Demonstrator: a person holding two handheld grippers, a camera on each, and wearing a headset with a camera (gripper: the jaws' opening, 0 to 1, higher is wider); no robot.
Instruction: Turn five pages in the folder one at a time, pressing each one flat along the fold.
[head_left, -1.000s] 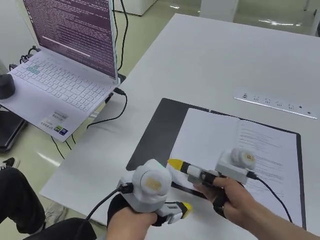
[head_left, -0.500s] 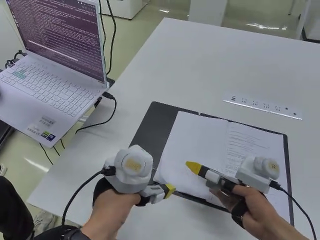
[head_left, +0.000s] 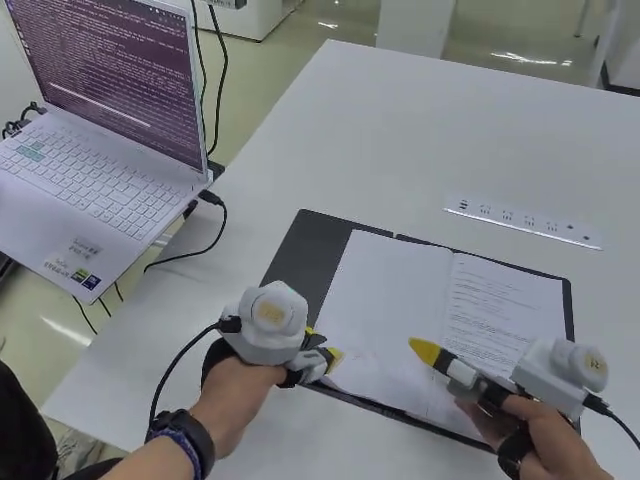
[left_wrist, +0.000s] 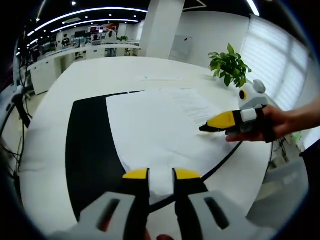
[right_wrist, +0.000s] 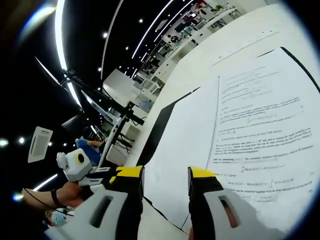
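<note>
A black folder (head_left: 300, 262) lies open on the white table, with a blank white left page (head_left: 392, 290) and a printed right page (head_left: 508, 312). My left gripper (head_left: 322, 348) sits at the near left corner of the blank page. Its jaws stand a narrow gap apart (left_wrist: 160, 174) over the page's near edge, which looks slightly rumpled there. My right gripper (head_left: 425, 350) hovers low over the near part of the fold, pointing left. Its jaws are open (right_wrist: 165, 172) with nothing between them. The folder (right_wrist: 162, 117) stretches ahead of it.
An open laptop (head_left: 90, 150) stands at the far left on a lower surface, and its cables (head_left: 205, 235) run towards the table edge. A white power strip (head_left: 525, 222) lies beyond the folder. A potted plant (left_wrist: 230, 62) stands at the table's far side.
My left gripper has moved up from below the folder onto the blank page's near left corner. My right gripper has drawn back to the right, towards the fold. The head camera has shifted too.
</note>
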